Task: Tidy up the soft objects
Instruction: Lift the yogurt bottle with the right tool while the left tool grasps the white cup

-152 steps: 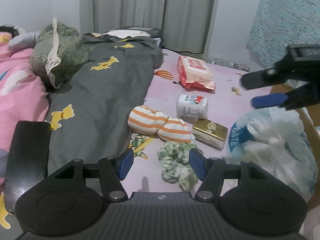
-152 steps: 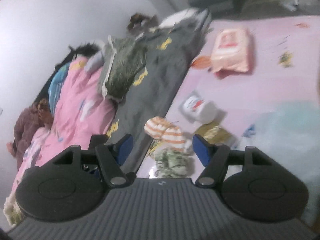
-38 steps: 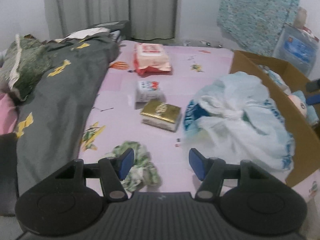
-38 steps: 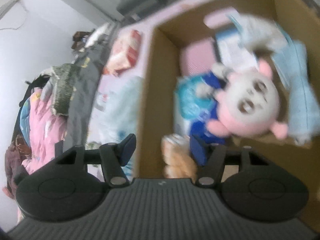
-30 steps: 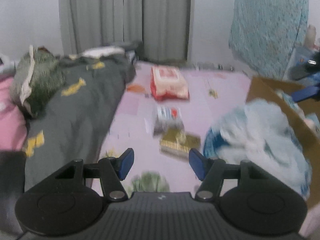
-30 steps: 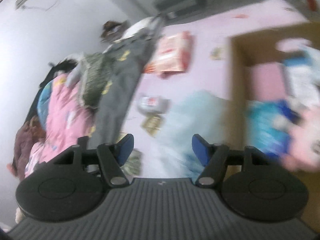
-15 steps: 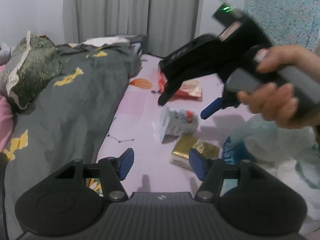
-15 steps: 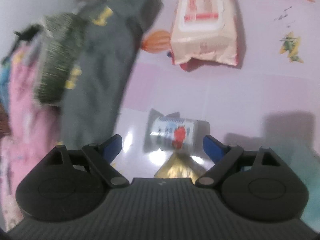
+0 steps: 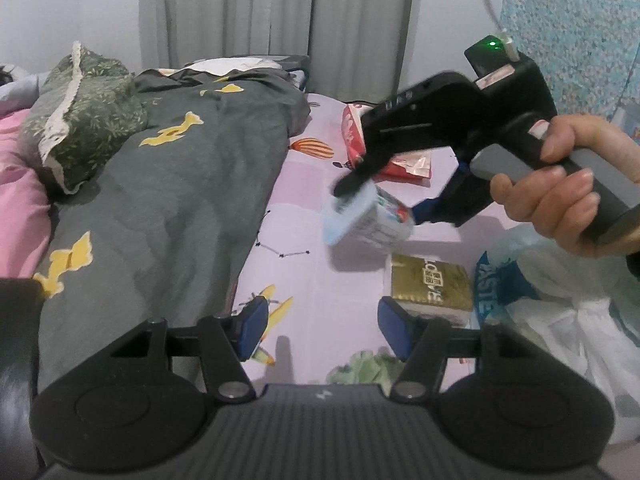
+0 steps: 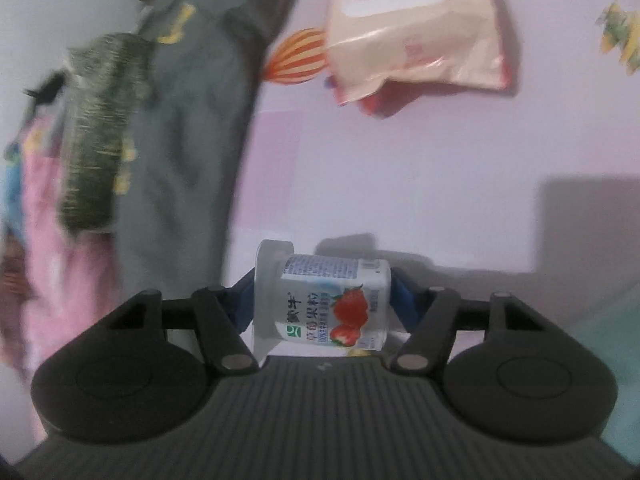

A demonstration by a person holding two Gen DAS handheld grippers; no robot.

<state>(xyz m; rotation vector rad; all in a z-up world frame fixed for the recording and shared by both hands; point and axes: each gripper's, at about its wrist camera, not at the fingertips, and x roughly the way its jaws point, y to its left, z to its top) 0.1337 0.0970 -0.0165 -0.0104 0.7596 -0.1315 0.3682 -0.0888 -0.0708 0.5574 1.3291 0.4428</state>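
Your right gripper point(image 10: 322, 306) is closing on the strawberry yogurt cup point(image 10: 326, 300). The cup lies on its side between the two blue pads, lid end toward the left pad, and both pads sit against it. From your left wrist view the same right gripper point(image 9: 382, 204) has the cup point(image 9: 368, 218) tilted, lifted a little off the pink sheet point(image 9: 320, 280), with its shadow below it. Your hand point(image 9: 560, 184) is wrapped around the handle.

Beyond the right gripper's tips lies the pink wet-wipe pack point(image 10: 416, 28), well apart from the cup. To its left runs the grey blanket point(image 10: 192, 120) with yellow shapes, with a green patterned cushion point(image 10: 100, 132) on it.

Your left gripper point(image 9: 320, 326) hovers with its jaws apart and nothing between the pads. Just ahead of its right pad sits the gold foil packet point(image 9: 430, 282), touching nothing of the gripper. Right of that packet is the white and blue plastic bag point(image 9: 560, 300). Below the right pad, close to the gripper's body, a green and white scrunchie point(image 9: 366, 368) shows partly. The grey blanket point(image 9: 160, 208) fills the side left of the left pad.
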